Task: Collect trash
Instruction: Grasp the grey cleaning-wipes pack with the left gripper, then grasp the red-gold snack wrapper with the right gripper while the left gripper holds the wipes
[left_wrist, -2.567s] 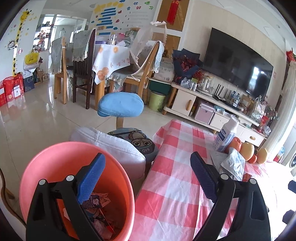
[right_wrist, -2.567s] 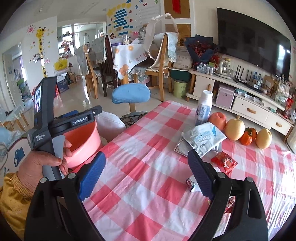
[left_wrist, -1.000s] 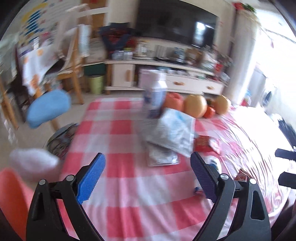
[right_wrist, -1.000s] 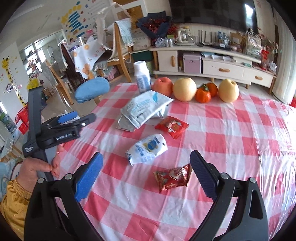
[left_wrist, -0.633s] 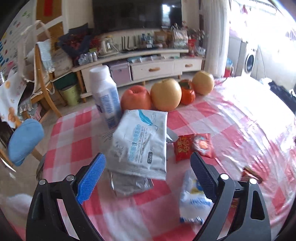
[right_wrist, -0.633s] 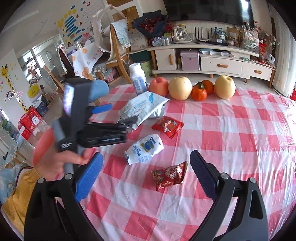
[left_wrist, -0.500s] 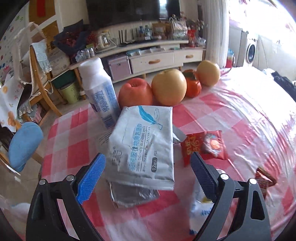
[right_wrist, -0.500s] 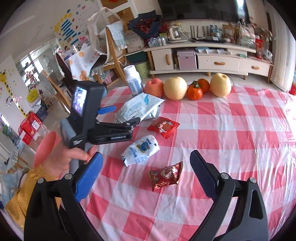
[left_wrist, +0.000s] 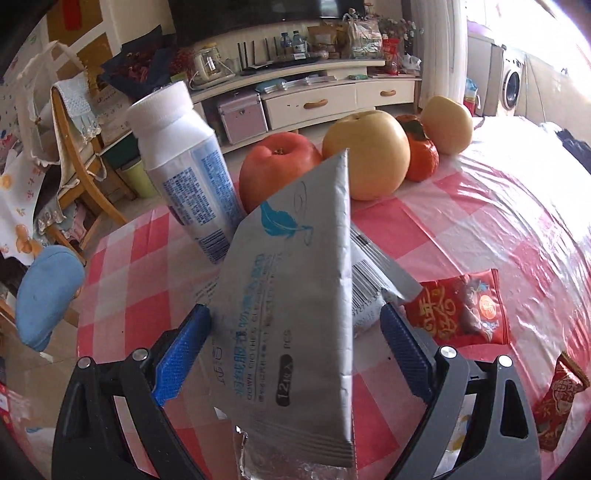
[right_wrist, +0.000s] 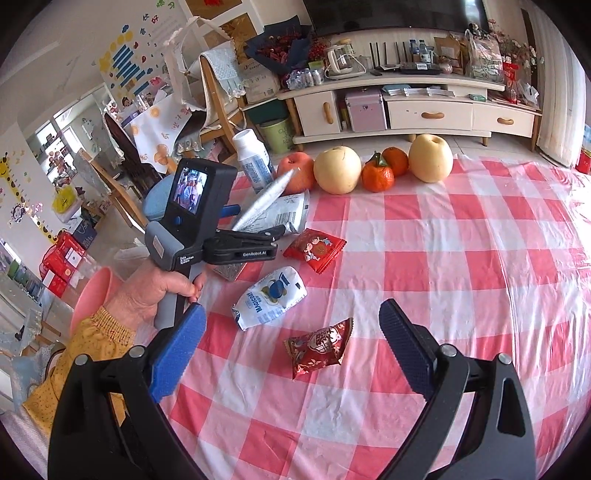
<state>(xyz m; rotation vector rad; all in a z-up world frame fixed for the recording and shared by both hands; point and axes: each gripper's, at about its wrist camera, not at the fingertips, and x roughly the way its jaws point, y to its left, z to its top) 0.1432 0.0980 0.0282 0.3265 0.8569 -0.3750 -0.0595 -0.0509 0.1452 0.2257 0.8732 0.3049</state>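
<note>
My left gripper (left_wrist: 295, 347) is open, its jaws on either side of a grey wipes packet (left_wrist: 295, 321) that leans up against a white bottle (left_wrist: 184, 162); whether the pads touch it I cannot tell. A silver wrapper (left_wrist: 291, 465) lies under the packet. In the right wrist view the left gripper (right_wrist: 255, 236) reaches at the same packet (right_wrist: 266, 203). My right gripper (right_wrist: 291, 347) is open and empty above a dark red snack wrapper (right_wrist: 319, 347). A white-blue pouch (right_wrist: 271, 297) and a red packet (right_wrist: 314, 249) lie between.
Apple (left_wrist: 277, 166), pears (left_wrist: 369, 155) and persimmons (right_wrist: 376, 175) stand at the table's far edge. A pink bin (right_wrist: 94, 291) sits off the table's left side. A blue stool (left_wrist: 48, 291) and chairs stand beyond. The checked tablecloth (right_wrist: 461, 258) extends right.
My left gripper has swung from over the pink bin to the table and moved in until the grey packet sits between its jaws. My right gripper has drawn back over the dark red wrapper.
</note>
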